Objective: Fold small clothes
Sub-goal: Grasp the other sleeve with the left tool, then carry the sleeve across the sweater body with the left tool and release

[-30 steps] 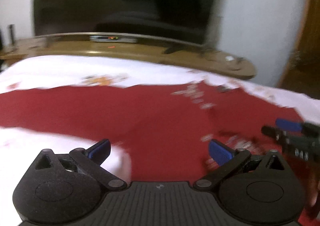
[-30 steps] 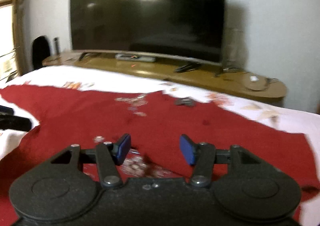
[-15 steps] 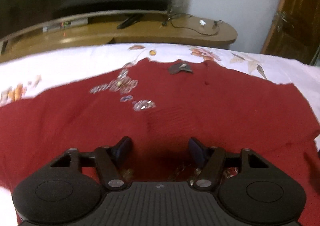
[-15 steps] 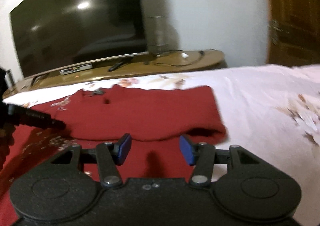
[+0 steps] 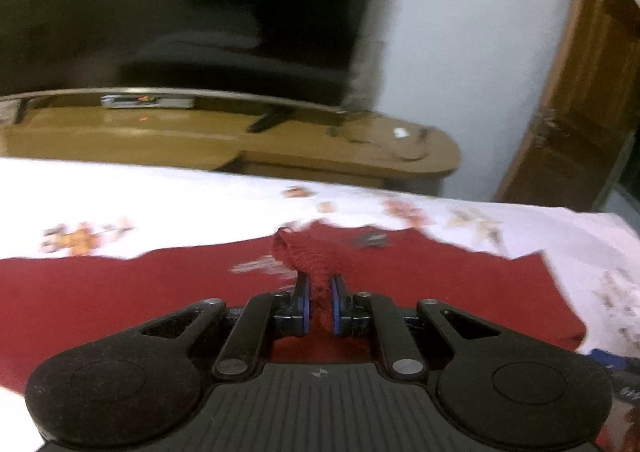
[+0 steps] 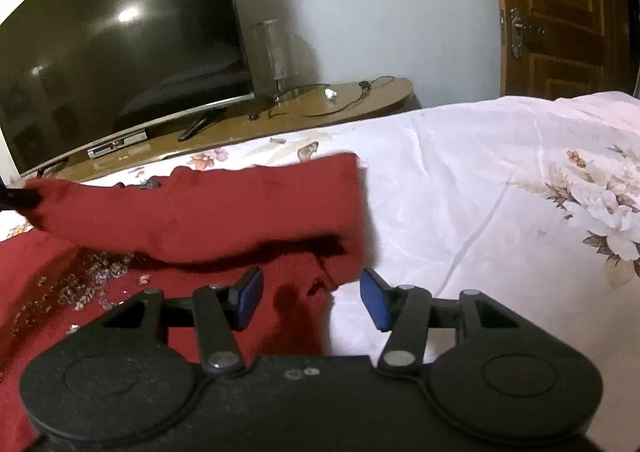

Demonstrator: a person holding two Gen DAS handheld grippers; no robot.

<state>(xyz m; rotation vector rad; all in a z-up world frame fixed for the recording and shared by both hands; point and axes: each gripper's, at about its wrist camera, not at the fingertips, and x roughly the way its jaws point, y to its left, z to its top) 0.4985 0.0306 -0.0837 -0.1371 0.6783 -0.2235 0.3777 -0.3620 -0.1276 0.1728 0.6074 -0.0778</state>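
My left claw pinches the red top ahead (to carry the fold); right claw gapes, released, over its hem.

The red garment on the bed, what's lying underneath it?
Under the red garment shows a white floral bedsheet. A folded-over flap covers the garment's own lower layer, where sequins peek out. Anything else beneath is hidden.

White floral bed sheet, red garment lying on it
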